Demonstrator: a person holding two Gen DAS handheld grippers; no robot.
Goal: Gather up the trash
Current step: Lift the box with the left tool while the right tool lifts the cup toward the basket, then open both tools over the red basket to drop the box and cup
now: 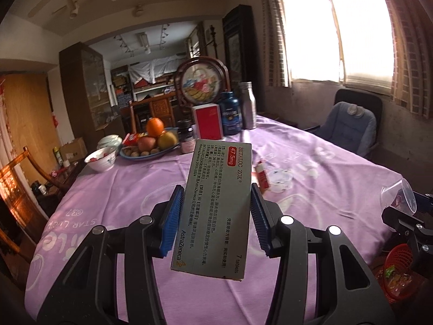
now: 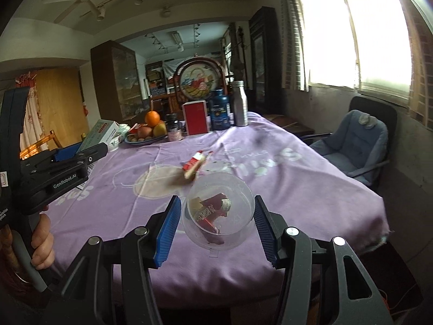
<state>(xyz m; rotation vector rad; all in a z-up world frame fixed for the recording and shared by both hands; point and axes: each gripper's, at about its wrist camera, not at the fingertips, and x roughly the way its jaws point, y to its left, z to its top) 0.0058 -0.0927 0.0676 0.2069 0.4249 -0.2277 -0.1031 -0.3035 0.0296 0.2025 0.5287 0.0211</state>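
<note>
Medicine box (image 1: 213,211) pinched in left gripper (image 1: 215,216) jaws; clear cup (image 2: 218,214) clamped in right gripper (image 2: 218,224) jaws.

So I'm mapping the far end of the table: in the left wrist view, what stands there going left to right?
White bowl → fruit plate → dark jar → red box → blue bottle → metal bottle.

The box (image 1: 213,208) is grey with black print and a red label patch. The cup (image 2: 219,212) is clear, with dark red scraps inside. The cloth (image 1: 311,162) on the worktop is lilac with white lettering and outlines. Both hand-held grippers are black with ribbed blue pads (image 1: 173,216). The basket (image 1: 397,273) is red mesh.
</note>
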